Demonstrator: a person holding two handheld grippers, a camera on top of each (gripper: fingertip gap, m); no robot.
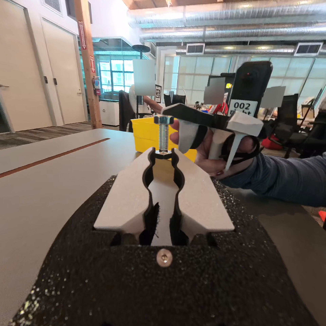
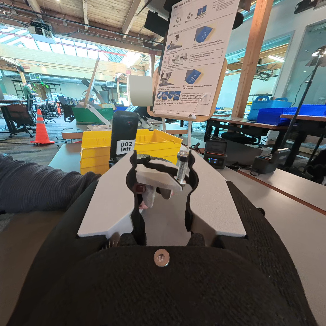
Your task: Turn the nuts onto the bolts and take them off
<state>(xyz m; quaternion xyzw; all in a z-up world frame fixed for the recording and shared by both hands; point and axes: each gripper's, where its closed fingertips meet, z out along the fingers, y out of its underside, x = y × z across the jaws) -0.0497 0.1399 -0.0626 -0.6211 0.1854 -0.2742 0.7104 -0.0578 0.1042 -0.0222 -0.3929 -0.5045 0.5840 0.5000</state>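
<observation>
Zinc-plated steel hex bolt (image 1: 163,135) stands upright, head uppermost, above the grey desk (image 1: 53,176), its lower end sitting in a dark hex nut (image 1: 162,156) that the left hand-held gripper (image 1: 162,155) clenches between the tips of its two white fingers (image 1: 135,176); in the right wrist view the same bolt (image 2: 181,166) rises from those tips, just beside the inner face of the right finger; the right hand-held gripper (image 2: 162,165) hovers with its jaws spread wide, grasping nothing, its fingers to either side of the bolt and the left tool's tip; whether its right finger touches the bolt head cannot be told; a yellow plastic bin (image 2: 155,146) sits behind, toward the far edge of the desk, and a printed instruction sheet on a wooden board (image 2: 192,60) stands beyond it.

Judged from its look, the bolt is small, rigid and fairly heavy for its size, with nothing fragile about it; the plated surface is smooth and likely slippery against hard plastic fingers; the thread gives a poor, rolling hold, while the flats of the hex head (image 1: 163,120) offer parallel faces that resist spinning; the head therefore seems the best place for the right tool to close, square across two opposite flats; the nut is thin, so the left hold on it is shallow and could twist loose if the bolt is pushed sideways; turning should stay in line with the bolt's axis.
</observation>
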